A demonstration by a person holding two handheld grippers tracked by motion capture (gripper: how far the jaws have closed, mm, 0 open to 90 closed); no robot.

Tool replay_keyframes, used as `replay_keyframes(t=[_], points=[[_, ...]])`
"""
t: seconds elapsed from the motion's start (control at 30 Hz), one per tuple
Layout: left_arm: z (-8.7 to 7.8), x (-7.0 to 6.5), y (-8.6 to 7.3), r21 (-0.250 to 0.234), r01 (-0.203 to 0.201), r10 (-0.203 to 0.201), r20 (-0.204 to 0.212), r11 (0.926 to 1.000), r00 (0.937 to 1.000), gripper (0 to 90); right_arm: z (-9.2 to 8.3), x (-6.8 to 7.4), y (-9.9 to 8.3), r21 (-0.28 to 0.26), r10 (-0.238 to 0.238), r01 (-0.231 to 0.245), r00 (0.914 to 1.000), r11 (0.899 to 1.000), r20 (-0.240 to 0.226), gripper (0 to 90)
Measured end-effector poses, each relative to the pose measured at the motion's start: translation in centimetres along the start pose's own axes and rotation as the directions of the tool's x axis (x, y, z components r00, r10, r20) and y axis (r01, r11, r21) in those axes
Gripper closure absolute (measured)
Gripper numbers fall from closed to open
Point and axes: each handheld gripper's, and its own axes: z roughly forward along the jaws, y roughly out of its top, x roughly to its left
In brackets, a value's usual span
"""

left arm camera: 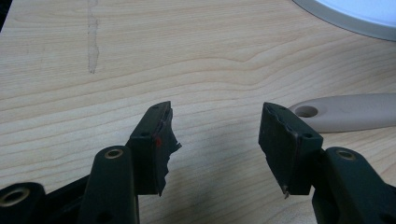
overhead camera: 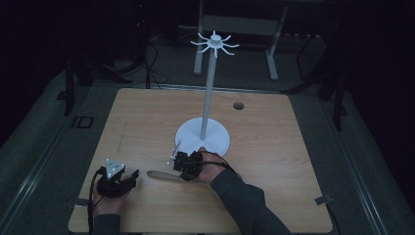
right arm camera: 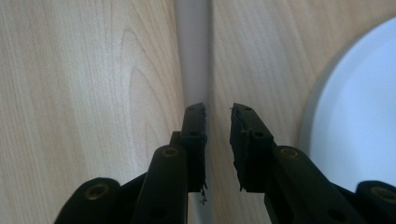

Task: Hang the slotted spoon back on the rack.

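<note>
The left gripper point(overhead camera: 131, 177) rests near the table's point(overhead camera: 147, 117) front left corner, jaws spread wide with nothing between them, the hand low behind it. Just to its right, along the front edge, lies a beige utensil handle point(left arm camera: 345, 112) with a hanging hole at its near end (what the far end is cannot be told). The right gripper point(right arm camera: 218, 122) hovers over that handle, jaws parted a little and gripping nothing; the handle runs under the one jaw, not squarely between the two. A good pick-up probably means centring the jaws across the handle, lowering until both tips straddle it, then closing. The right forearm reaches in diagonally from the front edge, wrist turned leftward. Behind it stands the white hook stand point(overhead camera: 209, 88), mid-table.
</note>
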Motion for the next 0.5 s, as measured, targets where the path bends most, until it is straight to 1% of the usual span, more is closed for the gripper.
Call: replay_keyframes(t=[0.1, 0.23, 0.3, 0.37, 0.4, 0.5], points=[[0.0, 0.0, 0.0, -0.001, 0.001, -0.001, -0.001, 1.0000, 1.0000, 45.0, 0.5, 0.1, 0.4, 0.029, 0.000, 0.000, 0.9998, 1.000, -0.021, 75.2], [0.0, 0.0, 0.0, -0.001, 0.005, -0.005, -0.002, 1.0000, 1.0000, 45.0, 1.1, 0.3, 0.7, 0.055, -0.024, 0.026, 0.9989, 0.998, -0.041, 74.2], [0.0, 0.0, 0.0, -0.001, 0.006, -0.006, -0.002, 1.0000, 1.0000, 45.0, 1.5, 0.3, 1.0, 0.079, -0.032, 0.036, 0.9984, 0.996, -0.046, 74.0], [0.0, 0.0, 0.0, -0.001, 0.006, -0.006, -0.002, 1.0000, 1.0000, 44.9, 1.6, 0.3, 1.1, 0.084, -0.032, 0.037, 0.9982, 0.996, -0.051, 73.9], [0.0, 0.0, 0.0, -0.001, 0.006, -0.006, -0.002, 1.0000, 1.0000, 44.9, 1.9, 0.2, 1.3, 0.093, -0.026, 0.032, 0.9978, 0.995, -0.061, 73.9], [0.0, 0.0, -0.1, 0.000, 0.007, -0.007, -0.002, 1.0000, 1.0000, 45.0, 2.2, 0.1, 1.6, 0.108, -0.030, 0.037, 0.9973, 0.993, -0.067, 73.8]])
